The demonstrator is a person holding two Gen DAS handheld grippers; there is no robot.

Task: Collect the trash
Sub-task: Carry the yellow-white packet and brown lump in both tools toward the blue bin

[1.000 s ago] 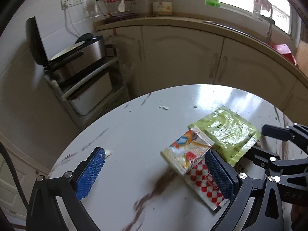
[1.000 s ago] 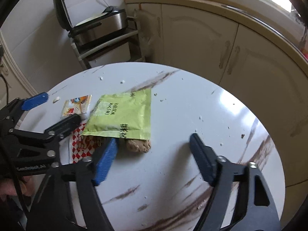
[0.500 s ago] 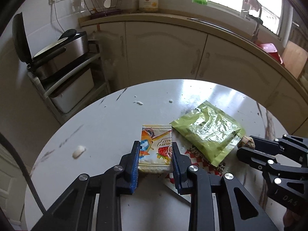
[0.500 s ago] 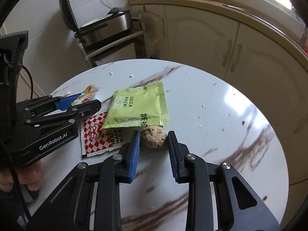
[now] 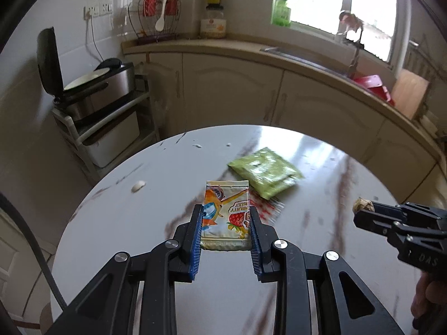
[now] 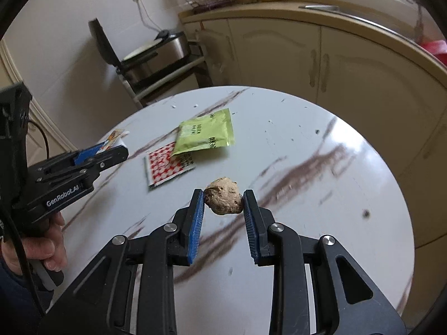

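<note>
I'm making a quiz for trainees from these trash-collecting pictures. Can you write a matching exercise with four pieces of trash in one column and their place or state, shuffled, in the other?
Things:
1. fruit snack packet
2. brown lump
3. green packet
4. red checked wrapper

Places or states:
A. lies on the table, partly under another packet
B. clamped in the right gripper
C. lies on the table, on top of another wrapper
D. clamped in the left gripper

Pairs: 1-D, 2-B, 3-C, 4-A
</note>
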